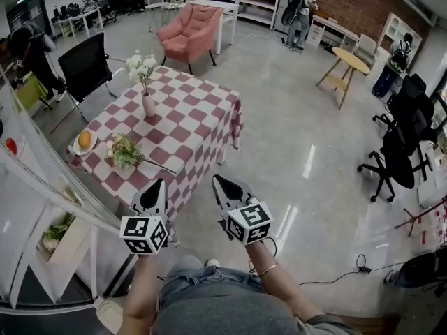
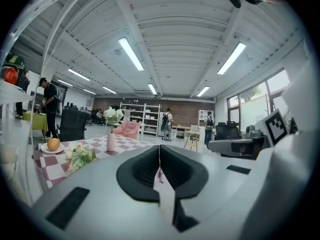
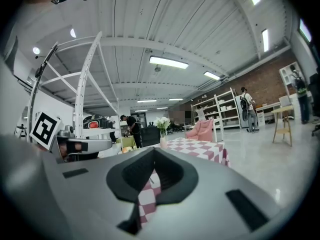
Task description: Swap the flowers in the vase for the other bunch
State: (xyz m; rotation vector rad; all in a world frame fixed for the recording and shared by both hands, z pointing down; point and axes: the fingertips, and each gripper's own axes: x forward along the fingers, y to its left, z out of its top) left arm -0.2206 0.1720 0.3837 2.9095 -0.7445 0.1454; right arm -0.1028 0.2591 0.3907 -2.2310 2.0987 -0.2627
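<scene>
A pink vase (image 1: 148, 104) with white flowers (image 1: 142, 66) stands near the middle of the table (image 1: 202, 121), which has a red-and-white checked cloth. A second bunch (image 1: 126, 151), green with pale blooms, lies on the cloth near the front left. My left gripper (image 1: 155, 185) is shut and empty, just short of the table's near edge. My right gripper (image 1: 220, 181) is beside it, also shut and empty. The left gripper view shows the vase (image 2: 111, 142) and the lying bunch (image 2: 80, 156) beyond the left gripper's (image 2: 159, 146) closed jaws. In the right gripper view, the vase (image 3: 163, 141) stands far past the right gripper (image 3: 153, 149).
A plate with an orange (image 1: 84, 142) sits at the table's left edge. A white shelf rack (image 1: 42, 187) stands close on my left. A black chair (image 1: 85, 65) and a pink armchair (image 1: 188, 32) stand behind the table. Black office chairs (image 1: 401, 145) are at the right.
</scene>
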